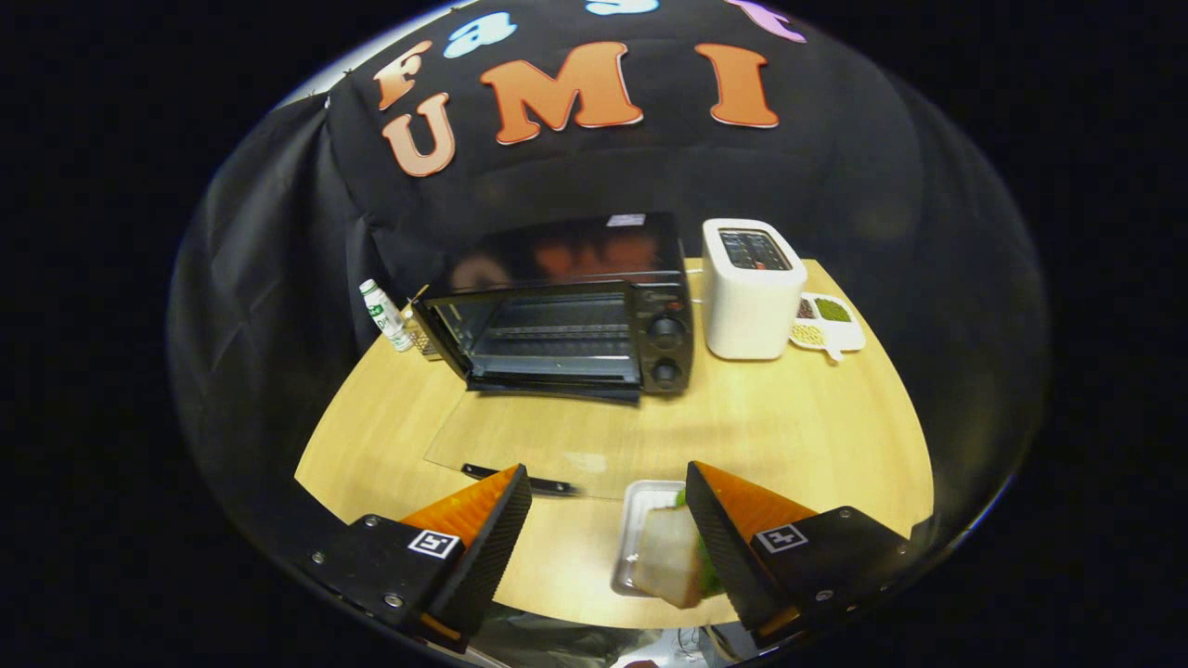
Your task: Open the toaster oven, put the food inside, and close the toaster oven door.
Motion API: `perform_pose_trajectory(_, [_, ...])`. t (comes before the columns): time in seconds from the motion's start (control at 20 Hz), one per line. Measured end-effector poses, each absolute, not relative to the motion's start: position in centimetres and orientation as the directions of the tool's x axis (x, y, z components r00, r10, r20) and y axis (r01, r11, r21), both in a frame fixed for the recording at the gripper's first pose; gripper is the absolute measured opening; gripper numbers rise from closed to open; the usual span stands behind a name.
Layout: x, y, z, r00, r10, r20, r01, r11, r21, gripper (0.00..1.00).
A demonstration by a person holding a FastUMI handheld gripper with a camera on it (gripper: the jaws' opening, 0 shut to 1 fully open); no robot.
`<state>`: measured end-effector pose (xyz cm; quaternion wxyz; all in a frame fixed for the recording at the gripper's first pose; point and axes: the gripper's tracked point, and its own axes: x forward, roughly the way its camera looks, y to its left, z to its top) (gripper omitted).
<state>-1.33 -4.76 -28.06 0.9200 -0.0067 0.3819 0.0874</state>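
- Wooden table (789, 436) carries every item; black cloth hangs behind it.
- Oven (566, 311): black, at the back of the table, well beyond the fingers. Its glass door (520, 455) is folded fully down and lies flat on the table, reaching toward the fingers. The door's dark handle (520, 479) sits just ahead of the left finger.
- Inside the oven a wire rack (557, 329) shows. Two knobs (665, 348) sit one above the other on its right side.
- Gripper (608, 492): released, fingers spread wide apart, nothing pressed between them.
- Tray (636, 524): small, clear, on the near part of the table, between the fingers and close to the right one.
- Food (673, 557): a sandwich with pale bread and a green filling, resting on the tray beside the inner face of the right finger. Whether it touches that finger cannot be told. The left finger is well apart from it.
- Toaster (750, 288): white, just right of the oven.
- Dish (826, 322): white, divided, with green and pale contents, right of the toaster.
- Bottle (385, 315): small, white, green label, tilted, left of the oven.
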Motion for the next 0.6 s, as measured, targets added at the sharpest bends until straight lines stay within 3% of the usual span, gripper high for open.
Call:
perform_pose_trajectory(0.25, [-3.4,-9.3,-30.9,0.561,0.191,-0.805,-0.068,0.98,0.185,0.99])
perform_pose_trajectory(0.6, [-5.2,-10.9,-35.0,0.429,0.223,-0.875,-0.026,0.972,0.235,0.99])
